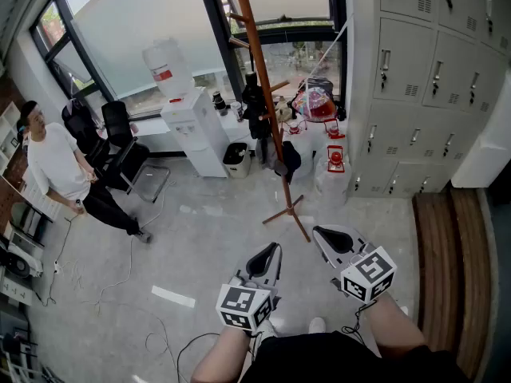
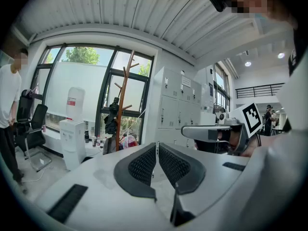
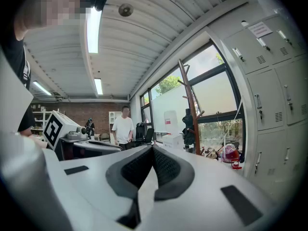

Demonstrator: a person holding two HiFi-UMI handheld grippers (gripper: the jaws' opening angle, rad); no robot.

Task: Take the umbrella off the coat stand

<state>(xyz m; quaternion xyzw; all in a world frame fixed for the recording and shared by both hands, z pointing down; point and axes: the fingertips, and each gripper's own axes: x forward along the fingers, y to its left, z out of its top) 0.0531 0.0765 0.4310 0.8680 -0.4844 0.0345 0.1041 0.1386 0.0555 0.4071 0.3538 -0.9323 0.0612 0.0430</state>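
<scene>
You are holding the left hand-held gripper (image 1: 274,250) and the right hand-held gripper (image 1: 318,232) side by side in front of you, both pointing nearly level across the room. In each gripper view the ribbed pads are pressing together with nothing between them, so both are closed and empty. Below them the grey floor (image 1: 200,230) is spreading out smooth and slightly glossy, carrying a white strip (image 1: 173,296) and loose cables (image 1: 120,282) on your left. Just beyond the grippers the wooden coat stand (image 1: 259,70) is standing on its splayed feet, and the umbrella (image 1: 254,106), a dark bundle, is hanging against its pole about midway up, well apart from both grippers. Behind the stand, tall dark-framed windows (image 1: 152,30) are letting in daylight. A white water dispenser (image 1: 192,130) is standing under them with a dark waste bin (image 1: 235,158) just beside it. Grey lockers (image 1: 415,78) are lining the wall on your right, with some red items (image 1: 319,106) on the floor between them and the stand. At far left a person (image 1: 56,162) in a white shirt is standing beside black chairs (image 1: 120,134).
</scene>
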